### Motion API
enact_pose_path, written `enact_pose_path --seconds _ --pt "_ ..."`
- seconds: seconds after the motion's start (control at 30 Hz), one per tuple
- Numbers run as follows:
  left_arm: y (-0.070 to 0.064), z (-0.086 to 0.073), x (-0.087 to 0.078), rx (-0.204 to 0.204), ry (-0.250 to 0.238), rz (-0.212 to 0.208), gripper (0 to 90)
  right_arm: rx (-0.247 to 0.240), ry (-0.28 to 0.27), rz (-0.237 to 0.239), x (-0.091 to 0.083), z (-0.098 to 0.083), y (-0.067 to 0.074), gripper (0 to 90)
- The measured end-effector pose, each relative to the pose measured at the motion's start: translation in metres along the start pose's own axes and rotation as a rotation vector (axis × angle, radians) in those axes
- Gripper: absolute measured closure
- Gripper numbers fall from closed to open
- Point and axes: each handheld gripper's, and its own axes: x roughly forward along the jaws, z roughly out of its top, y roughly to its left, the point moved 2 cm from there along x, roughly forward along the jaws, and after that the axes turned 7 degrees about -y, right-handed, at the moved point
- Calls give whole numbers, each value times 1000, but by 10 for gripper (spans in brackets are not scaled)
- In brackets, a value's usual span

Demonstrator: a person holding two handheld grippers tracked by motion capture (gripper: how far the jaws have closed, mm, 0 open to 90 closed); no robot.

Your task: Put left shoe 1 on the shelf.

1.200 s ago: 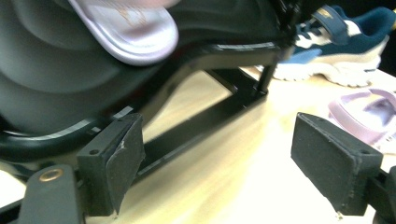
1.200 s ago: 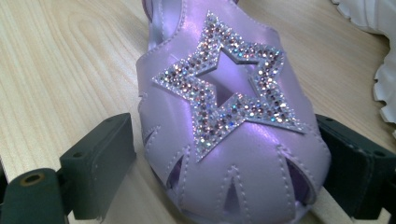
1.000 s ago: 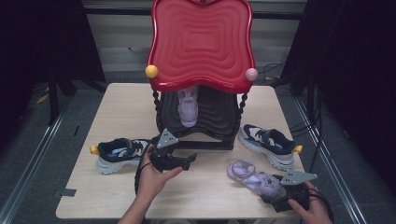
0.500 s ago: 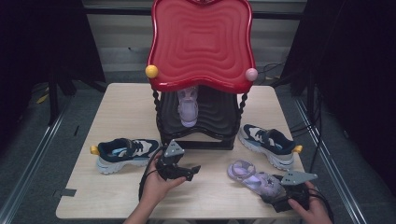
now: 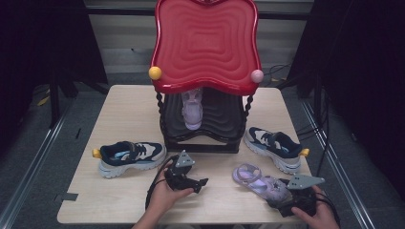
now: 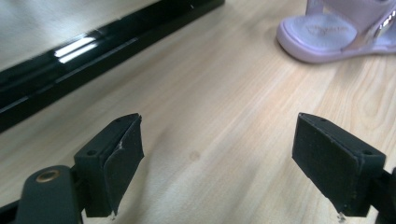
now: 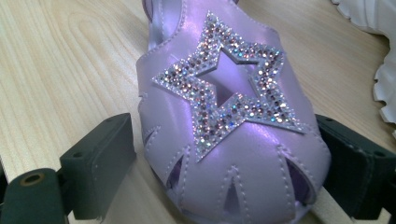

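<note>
Right gripper straddles the purple sandal toe, jaws apart, maybe touching; squeeze centred. Left gripper gapes empty.

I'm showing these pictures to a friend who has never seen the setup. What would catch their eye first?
Probably the big glossy red rack top at the table's far middle, with a lilac sandal on the dark shelf beneath it. Next, the second lilac sandal's glittering star, its toe between the right gripper's open jaws near the table's front right. Navy sneakers flank the rack.
</note>
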Motion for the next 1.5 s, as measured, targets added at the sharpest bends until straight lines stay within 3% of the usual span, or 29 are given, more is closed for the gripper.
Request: enact_pose_path --seconds 0.1,0.27,0.3,0.33,0.37,0.47,0.77,0.9,1.03,1.5 --pt "-2 -5 5 29 32 -17 159 -2 -1 0 0 0 0 107" --pt "-2 -7 7 55 41 -12 156 1 10 -4 -2 0 0 113" --pt "-2 -7 7 80 39 -6 156 4 30 -4 -4 1 -2 124" --pt "-2 -7 7 80 39 -6 156 4 38 -5 -6 0 -3 129" --pt "-1 -8 7 108 48 6 155 5 41 -6 -7 0 -4 132" --pt "-1 -8 7 139 58 4 152 9 43 -12 -13 0 -6 136" --pt "4 -9 5 142 68 0 101 28 60 0 -29 -2 -7 194" --pt "4 -9 5 147 71 -10 88 27 66 9 -29 -2 -8 281" --pt "4 -9 6 148 71 -12 85 37 76 2 -30 -1 -7 286" --pt "4 -9 6 149 78 -10 76 73 73 -23 -12 11 1 284"
